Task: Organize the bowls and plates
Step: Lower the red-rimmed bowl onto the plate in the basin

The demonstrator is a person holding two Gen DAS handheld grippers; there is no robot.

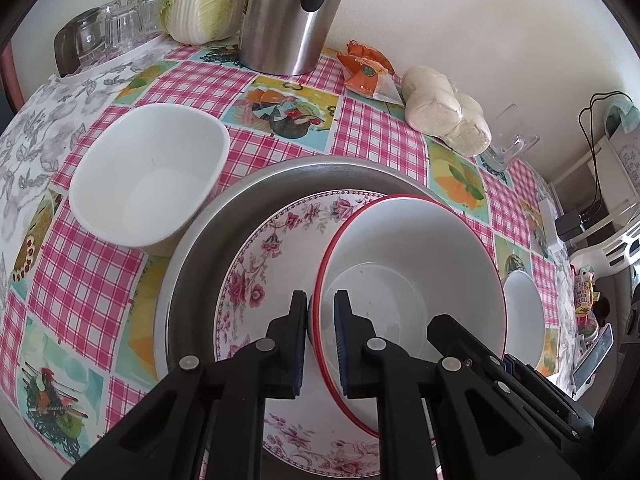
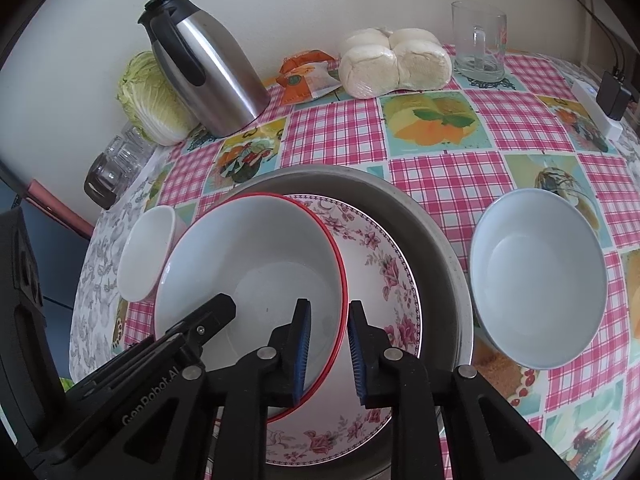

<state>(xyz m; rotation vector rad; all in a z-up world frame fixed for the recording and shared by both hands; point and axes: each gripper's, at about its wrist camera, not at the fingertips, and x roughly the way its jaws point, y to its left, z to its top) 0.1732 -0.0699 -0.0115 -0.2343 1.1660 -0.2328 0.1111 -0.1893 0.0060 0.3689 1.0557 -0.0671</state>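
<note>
A red-rimmed white bowl sits on a pink floral plate, which lies in a round metal tray. My left gripper straddles the bowl's left rim, its jaws closed narrowly on it. My right gripper straddles the bowl's right rim, with a small gap still showing around the rim. A plain white bowl stands left of the tray. A pale blue bowl stands right of it.
A steel thermos jug, a napa cabbage, upturned glasses, a snack packet, wrapped buns and a glass mug line the table's back by the wall.
</note>
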